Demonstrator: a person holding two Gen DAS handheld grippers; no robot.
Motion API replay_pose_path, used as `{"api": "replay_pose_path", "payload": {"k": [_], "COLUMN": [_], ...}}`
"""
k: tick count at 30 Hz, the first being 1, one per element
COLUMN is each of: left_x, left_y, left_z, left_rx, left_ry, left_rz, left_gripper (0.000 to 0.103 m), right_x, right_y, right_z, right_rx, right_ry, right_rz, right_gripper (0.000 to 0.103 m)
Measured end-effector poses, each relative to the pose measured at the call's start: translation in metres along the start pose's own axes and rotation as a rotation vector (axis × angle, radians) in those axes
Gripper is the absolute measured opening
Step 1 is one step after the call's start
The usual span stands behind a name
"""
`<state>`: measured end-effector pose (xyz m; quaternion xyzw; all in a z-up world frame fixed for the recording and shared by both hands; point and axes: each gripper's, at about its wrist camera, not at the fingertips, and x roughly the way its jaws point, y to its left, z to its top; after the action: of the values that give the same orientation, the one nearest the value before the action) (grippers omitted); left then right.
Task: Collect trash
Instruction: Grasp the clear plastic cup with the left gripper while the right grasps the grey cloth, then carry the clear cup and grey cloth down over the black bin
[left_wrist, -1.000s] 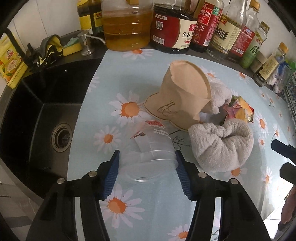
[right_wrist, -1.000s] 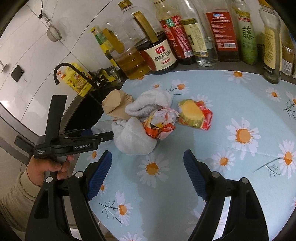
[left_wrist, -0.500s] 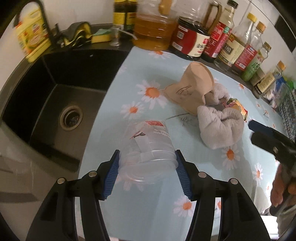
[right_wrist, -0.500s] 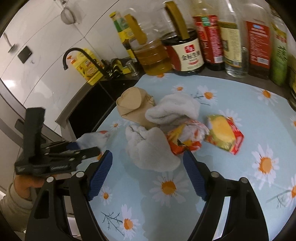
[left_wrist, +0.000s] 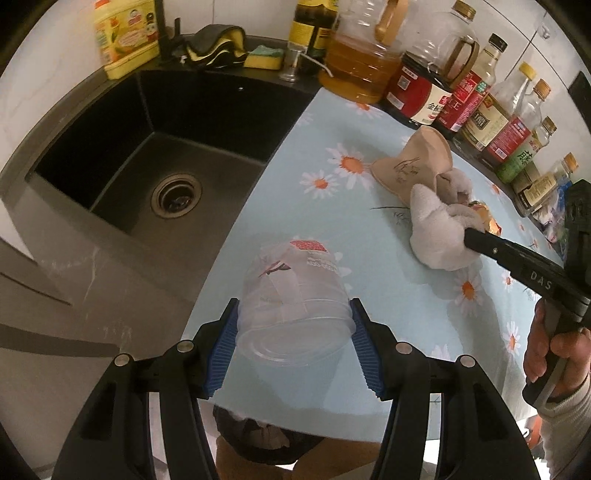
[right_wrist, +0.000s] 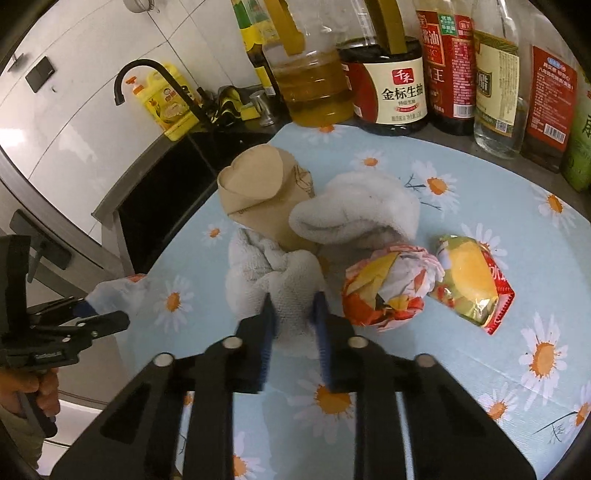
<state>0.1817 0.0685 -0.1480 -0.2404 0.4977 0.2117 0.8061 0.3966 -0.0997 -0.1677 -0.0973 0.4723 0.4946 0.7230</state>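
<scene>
My left gripper is shut on a clear plastic cup and holds it above the front edge of the daisy-print counter. My right gripper is shut on the near grey-white towel in the heap of trash. Beside the towel lie a brown paper cup, a second towel, a crumpled red-and-yellow wrapper and a yellow snack packet. In the left wrist view the right gripper touches the towel next to the paper cup.
A black sink lies left of the counter, with a black tap and yellow detergent bottle behind it. Oil and sauce bottles line the back wall. A dark bin shows below the counter's front edge.
My left gripper has lifted the plastic cup and drawn it back toward the counter's front edge. My right gripper has moved in to the heap and closed on the near towel.
</scene>
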Motion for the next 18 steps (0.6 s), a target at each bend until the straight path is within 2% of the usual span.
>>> {"api": "replay_pose_path", "payload": {"k": [8,18], "left_x": [-0.008,-0.024], "left_y": [0.003,0.003], "left_z": [-0.007,-0.013], "left_rx": [0.021,0.157], "left_ry": [-0.015,-0.04], "left_rz": [-0.045,-0.17], "left_gripper": [0.056,0.056], "right_x": [-0.013,-0.051], "right_y": [0.011,0.05], "right_z": [-0.009,-0.043], "right_rx": [-0.007,0.058], "right_ry": [-0.036,-0.106], "right_rz": [-0.019,-0.111], "right_gripper": [0.015,0.015]}}
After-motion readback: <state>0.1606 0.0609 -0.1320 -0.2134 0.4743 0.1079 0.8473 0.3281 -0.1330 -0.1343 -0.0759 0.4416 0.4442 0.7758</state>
